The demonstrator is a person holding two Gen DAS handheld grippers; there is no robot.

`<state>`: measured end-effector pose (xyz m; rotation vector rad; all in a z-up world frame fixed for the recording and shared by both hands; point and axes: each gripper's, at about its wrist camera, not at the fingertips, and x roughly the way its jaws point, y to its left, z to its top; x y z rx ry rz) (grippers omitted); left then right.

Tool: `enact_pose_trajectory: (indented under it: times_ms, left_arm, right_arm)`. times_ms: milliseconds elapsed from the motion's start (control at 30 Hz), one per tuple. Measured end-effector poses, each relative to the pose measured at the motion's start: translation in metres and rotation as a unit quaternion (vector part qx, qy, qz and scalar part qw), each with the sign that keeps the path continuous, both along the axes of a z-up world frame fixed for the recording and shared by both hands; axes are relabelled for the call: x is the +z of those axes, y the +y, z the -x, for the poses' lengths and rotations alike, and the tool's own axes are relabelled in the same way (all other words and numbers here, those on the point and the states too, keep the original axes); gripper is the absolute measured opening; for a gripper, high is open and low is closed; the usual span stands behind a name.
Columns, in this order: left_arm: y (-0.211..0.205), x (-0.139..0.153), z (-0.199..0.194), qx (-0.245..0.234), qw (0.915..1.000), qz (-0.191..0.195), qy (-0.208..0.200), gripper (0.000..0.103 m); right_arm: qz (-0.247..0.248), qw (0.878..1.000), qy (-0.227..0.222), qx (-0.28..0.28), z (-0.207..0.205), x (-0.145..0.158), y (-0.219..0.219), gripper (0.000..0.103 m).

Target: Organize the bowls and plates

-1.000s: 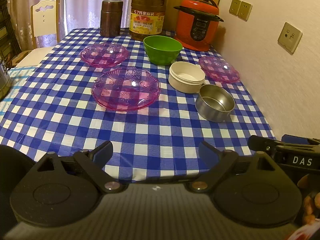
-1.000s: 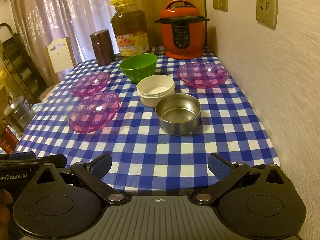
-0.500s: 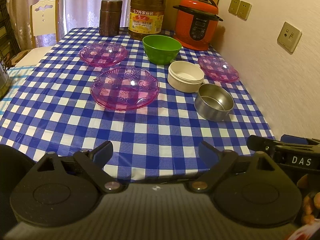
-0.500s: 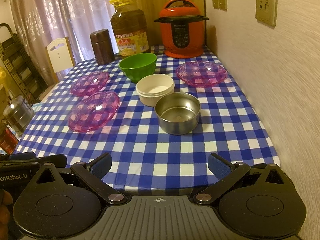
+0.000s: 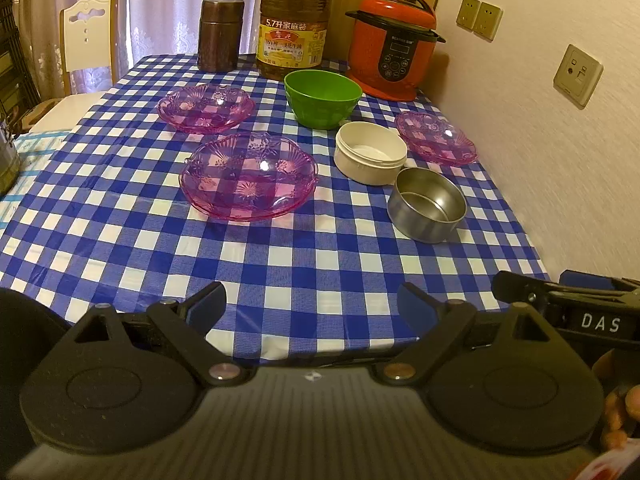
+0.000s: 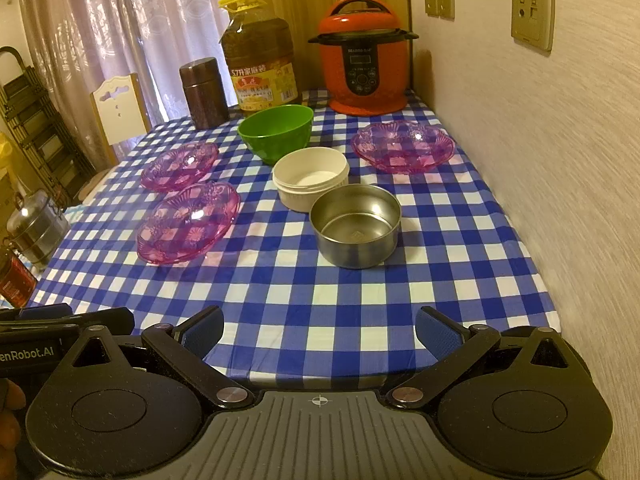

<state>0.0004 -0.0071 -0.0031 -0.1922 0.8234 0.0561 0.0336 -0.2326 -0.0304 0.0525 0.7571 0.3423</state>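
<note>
A table covered by a blue-and-white checked tablecloth fills most of both views, running from the lower edge up to the curtains at the top, with a pale textured wall along its right side. At the far end, top centre, stand a large cooking-oil jug with a yellow label, a red pressure cooker to its right by the wall, and a dark brown canister to its left; a white chair back shows at upper left. Both grippers sit low in their own frames over the near table edge: the left gripper has its jaws spread wide with nothing between them, and the right gripper likewise stands wide apart and empty, each well apart from all the dishes. The largest dish, a pink glass plate, lies centre-left in the left wrist view, with a second pink glass plate behind it toward the upper left. A green bowl sits just in front of the oil jug at centre. A third pink glass plate rests at right, near the wall. A white bowl stands between the green bowl and a steel bowl; in the right wrist view the steel bowl's rim overlaps the white bowl, so I cannot tell whether they touch. All bowls stand upright and empty.
</note>
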Motion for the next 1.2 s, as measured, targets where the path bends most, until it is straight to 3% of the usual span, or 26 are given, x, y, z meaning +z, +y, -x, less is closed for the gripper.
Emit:
enact_pose_trajectory:
  times_ms: [1200]
  left_arm:
    - [0.0000,0.0002,0.0003,-0.001,1.0000,0.006,0.000,0.091]
  right_arm:
    - [0.001,1.000,0.004,0.000,0.0006,-0.0012,0.0001,0.102]
